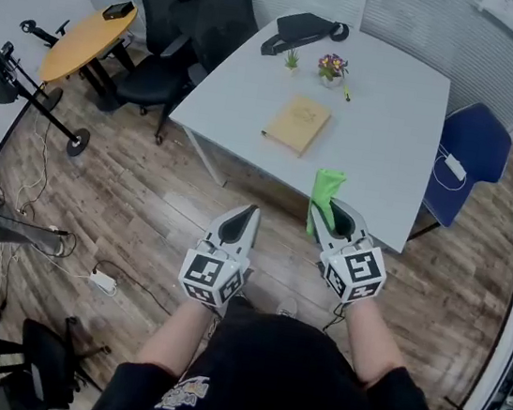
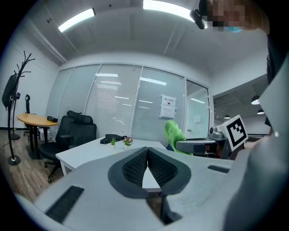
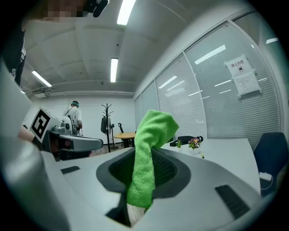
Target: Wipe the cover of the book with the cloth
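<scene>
Close to my body, over the wood floor (image 1: pixel 143 202) and short of the table (image 1: pixel 391 124), both grippers are up. My left gripper (image 2: pixel 146 151) has its jaws pressed together on nothing. My right gripper (image 3: pixel 151 159) pinches the green cloth (image 3: pixel 152 131); one loose end stands up past the jaws and a bit hangs below them.

Ahead on the table the book (image 1: pixel 297 124) lies flat, tan cover up, near the left edge and well apart from both grippers. No wiping yet by the look of it. Farther back are a small flower pot (image 1: pixel 331 69), a tiny green plant (image 1: pixel 292 59) and a black bag (image 1: pixel 304 32) at the far edge.

To do this well, I'd carry the right gripper over the book and lower it until the loose cloth, not the jaw tips, lies on the cover. Then long strokes edge to edge with a firm pinch. The closed left gripper could press a corner so the book doesn't slide.
</scene>
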A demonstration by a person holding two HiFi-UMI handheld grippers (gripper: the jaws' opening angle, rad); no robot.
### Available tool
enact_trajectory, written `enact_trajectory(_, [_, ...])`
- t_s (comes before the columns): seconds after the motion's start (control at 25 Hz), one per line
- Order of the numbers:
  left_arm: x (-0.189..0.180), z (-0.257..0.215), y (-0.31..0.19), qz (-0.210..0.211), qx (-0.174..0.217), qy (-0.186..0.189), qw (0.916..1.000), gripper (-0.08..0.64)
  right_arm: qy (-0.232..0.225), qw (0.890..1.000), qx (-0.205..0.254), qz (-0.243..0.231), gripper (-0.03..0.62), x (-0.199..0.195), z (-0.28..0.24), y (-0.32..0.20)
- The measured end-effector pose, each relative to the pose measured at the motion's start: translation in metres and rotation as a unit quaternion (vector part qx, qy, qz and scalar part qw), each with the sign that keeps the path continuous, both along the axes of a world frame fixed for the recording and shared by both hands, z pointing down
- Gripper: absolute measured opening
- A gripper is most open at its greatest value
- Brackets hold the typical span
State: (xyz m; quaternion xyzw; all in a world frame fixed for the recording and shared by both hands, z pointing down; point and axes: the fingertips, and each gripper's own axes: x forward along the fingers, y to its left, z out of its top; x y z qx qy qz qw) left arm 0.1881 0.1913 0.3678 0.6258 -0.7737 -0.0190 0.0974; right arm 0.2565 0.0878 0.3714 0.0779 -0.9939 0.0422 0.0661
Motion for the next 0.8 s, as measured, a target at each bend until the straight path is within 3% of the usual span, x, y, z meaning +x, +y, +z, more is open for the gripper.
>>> enact_trajectory(0.8, [-0.1,0.01,0.016,0.004,0.008,0.024,0.9997,0.008,0.017,0.999,0.002,0.031,0.1,-0.082,0.0,0.013])
